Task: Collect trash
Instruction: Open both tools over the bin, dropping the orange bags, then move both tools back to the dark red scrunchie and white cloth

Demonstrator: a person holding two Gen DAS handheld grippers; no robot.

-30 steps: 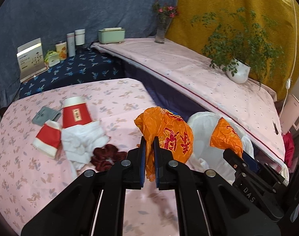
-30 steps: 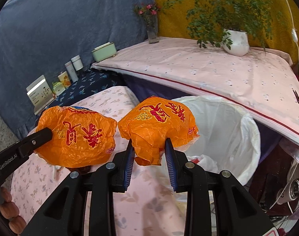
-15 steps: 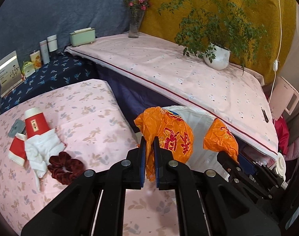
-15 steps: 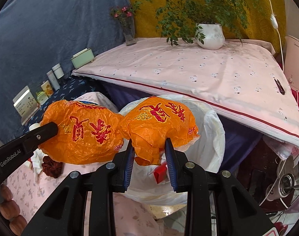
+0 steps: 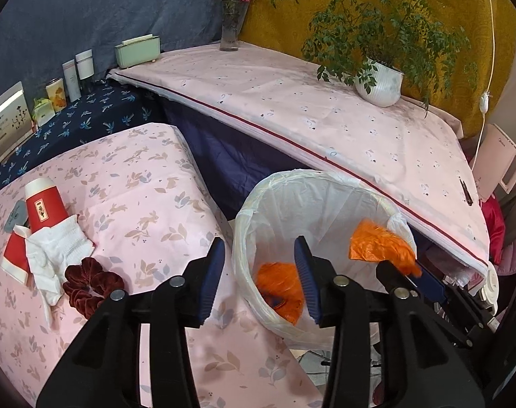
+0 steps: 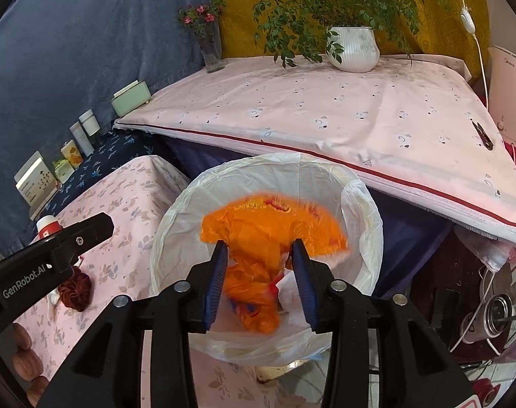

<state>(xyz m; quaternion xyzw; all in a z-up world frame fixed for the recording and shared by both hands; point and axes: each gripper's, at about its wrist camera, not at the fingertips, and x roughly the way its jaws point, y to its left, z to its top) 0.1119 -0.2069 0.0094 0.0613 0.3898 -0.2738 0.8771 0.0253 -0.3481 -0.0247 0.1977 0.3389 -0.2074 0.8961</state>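
Both orange bags, clamped 1 second ago, now drop into the white-lined bin [image 5: 254, 210]; left bag [image 5: 281, 287] inside, right bag [image 6: 268, 234] blurred between the opening right gripper [image 6: 260, 280]; left gripper [image 5: 260, 278] opening, empty; 2 red cups [image 5: 43, 205] remain on the bed.

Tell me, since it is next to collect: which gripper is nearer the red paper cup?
Left. The left gripper hangs beside the red paper cup; the right gripper hangs over the bin, farther off.

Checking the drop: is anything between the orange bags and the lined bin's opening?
Nothing visible. Both grippers' jaws are opening over the lined bin; one orange bag is already inside, the other orange bag blurs just above the open mouth.
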